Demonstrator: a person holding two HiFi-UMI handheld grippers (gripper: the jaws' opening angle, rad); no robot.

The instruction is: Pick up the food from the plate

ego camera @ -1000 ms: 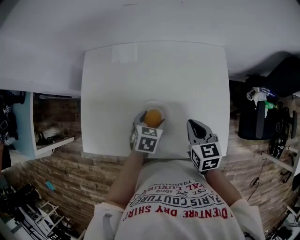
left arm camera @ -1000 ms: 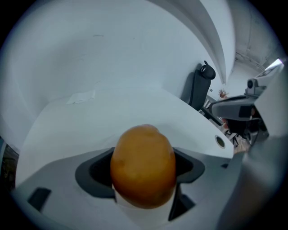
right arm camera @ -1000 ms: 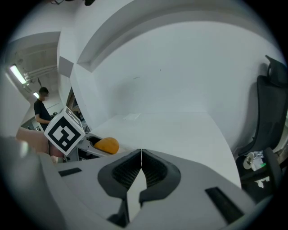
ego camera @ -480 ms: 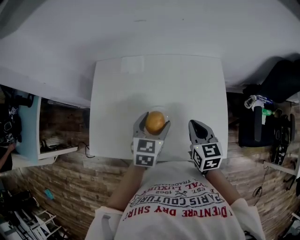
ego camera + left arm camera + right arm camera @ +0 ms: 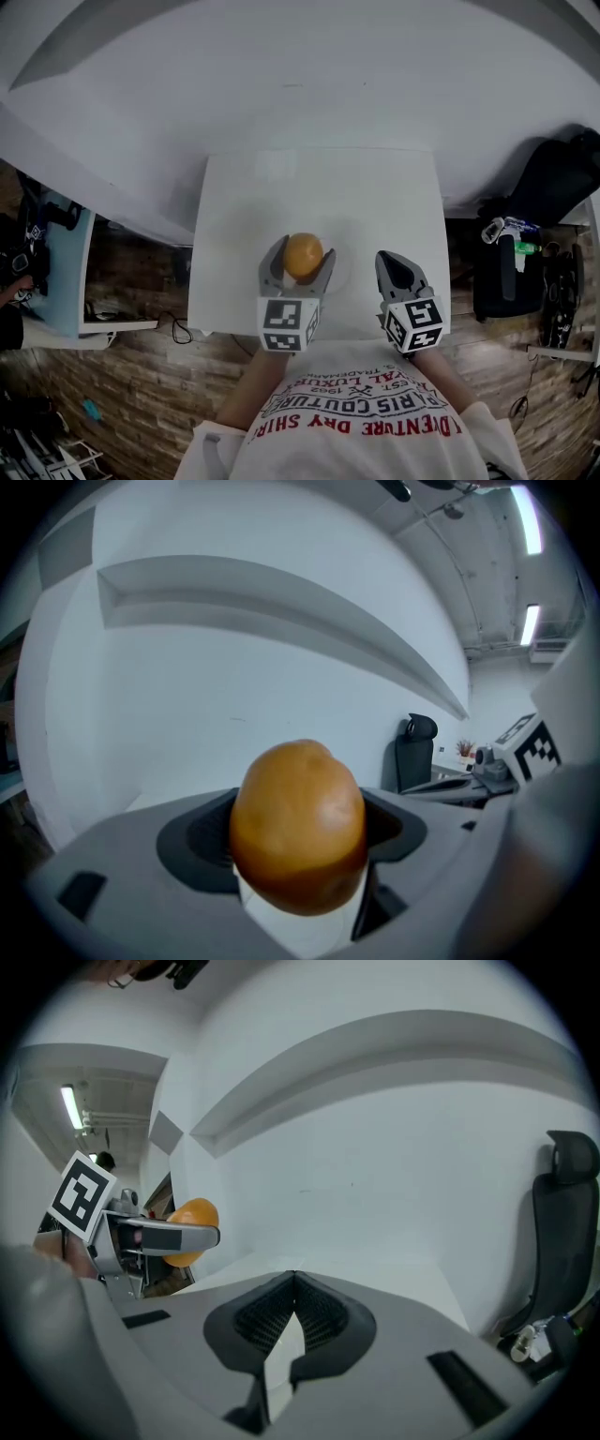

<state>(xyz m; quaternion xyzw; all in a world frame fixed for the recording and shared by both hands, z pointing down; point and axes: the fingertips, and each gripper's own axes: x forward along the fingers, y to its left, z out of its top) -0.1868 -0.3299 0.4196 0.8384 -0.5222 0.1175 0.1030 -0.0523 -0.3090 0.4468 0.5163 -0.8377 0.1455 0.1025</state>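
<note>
Left tongs point(image 5: 304, 247): pinching the food point(image 5: 302, 257), a round orange item, one jaw on each side of it. The left gripper view confirms this: the food point(image 5: 298, 822) fills the gap between the two jaws of the tongs point(image 5: 298, 850), and both jaws bear on its sides.

Location of the food: over the near middle of the white worktop point(image 5: 366, 197), above a pale plate point(image 5: 343, 277) whose rim shows only faintly to the right of the tongs. Whether the food touches the plate or is clear of it cannot be told.

Right tongs point(image 5: 394, 262): pressed together, nothing between them. They sit to the right of the left tongs and apart from them, near the worktop's front edge. In the right gripper view the jaws point(image 5: 293, 1288) meet at their tips, and the food point(image 5: 187, 1230) shows at the left of that view in the other tongs.

Surroundings: a plain white wall point(image 5: 309, 84) behind the worktop; a black chair point(image 5: 562, 1232) stands at the right.
</note>
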